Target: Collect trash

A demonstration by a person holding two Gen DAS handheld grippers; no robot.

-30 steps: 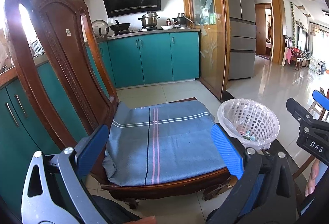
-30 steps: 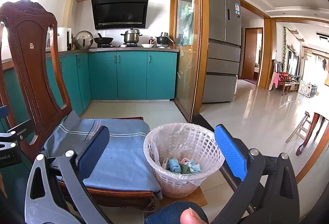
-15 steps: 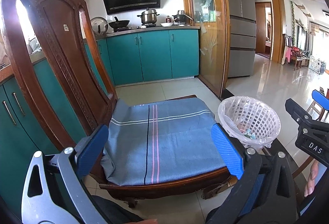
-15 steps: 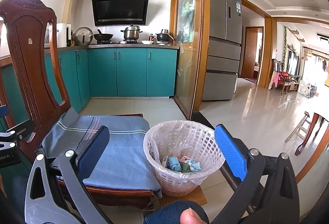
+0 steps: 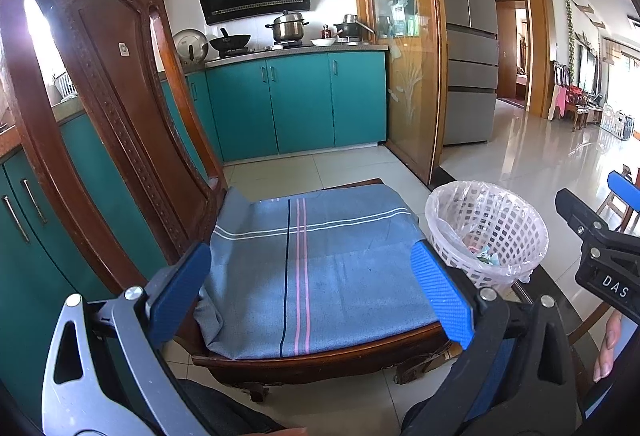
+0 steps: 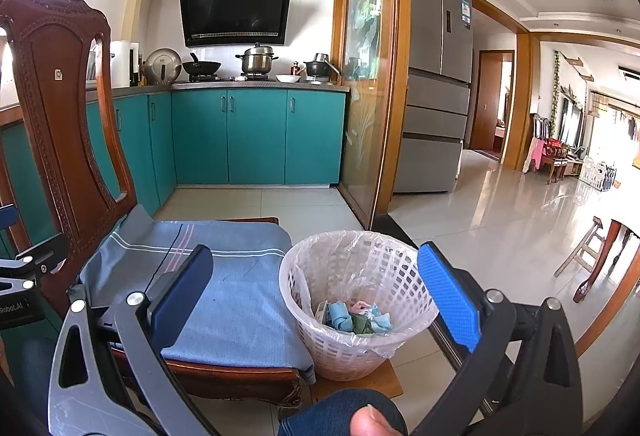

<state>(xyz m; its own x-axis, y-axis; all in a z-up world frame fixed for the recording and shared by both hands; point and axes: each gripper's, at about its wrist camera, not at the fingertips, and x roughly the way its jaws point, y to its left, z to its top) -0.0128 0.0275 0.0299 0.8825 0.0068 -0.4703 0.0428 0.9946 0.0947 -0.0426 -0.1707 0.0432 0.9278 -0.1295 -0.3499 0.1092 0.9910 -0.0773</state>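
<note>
Your left tool is spread wide and empty, held above the front edge of the chair seat's blue cloth. Your right tool is likewise spread and empty, framing the white basket. The basket stands on the floor just beside the chair's right edge. Crumpled trash lies at the bottom of its plastic liner.

We see bright daylight blowing out the upper corner left of both tongs and glaring off the floor tiles to their right. Fisheye bending curves the edges, with black corners; focus stays sharp.
</note>
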